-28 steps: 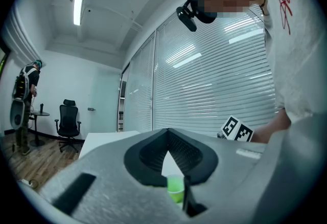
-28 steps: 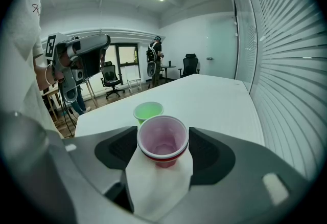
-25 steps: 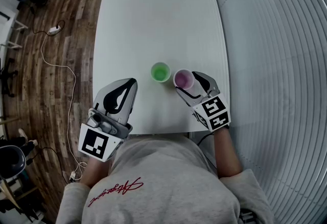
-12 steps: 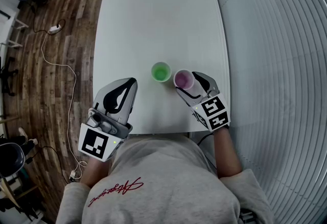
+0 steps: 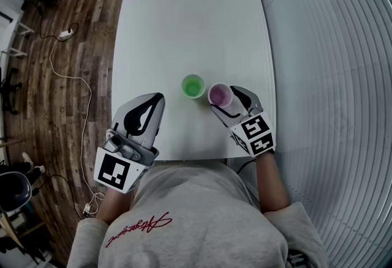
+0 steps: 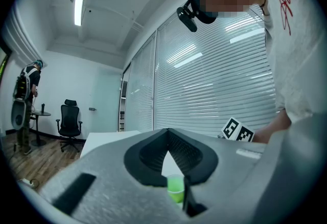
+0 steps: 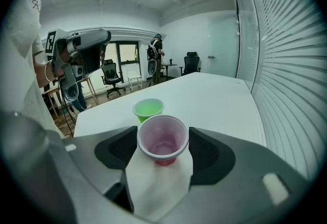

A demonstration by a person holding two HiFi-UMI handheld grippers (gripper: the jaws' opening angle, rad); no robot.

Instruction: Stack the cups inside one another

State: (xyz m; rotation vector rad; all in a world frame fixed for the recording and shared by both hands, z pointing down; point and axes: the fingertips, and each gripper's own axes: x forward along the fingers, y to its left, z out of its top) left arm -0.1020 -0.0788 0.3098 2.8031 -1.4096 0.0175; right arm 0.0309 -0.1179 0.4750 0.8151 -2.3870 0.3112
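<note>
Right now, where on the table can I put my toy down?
The whole far half of the table beyond the green cup is bare. The near edge is crowded: green cup, pink cup gripped by the right gripper, and the left gripper.

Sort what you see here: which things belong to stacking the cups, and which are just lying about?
Part of the job:
- green cup
- pink cup
- right gripper, jaws on the pink cup
- left gripper, jaws shut, empty
- white table

Just lying about:
- power strip and cable on the floor
- office chair
- window blinds
</note>
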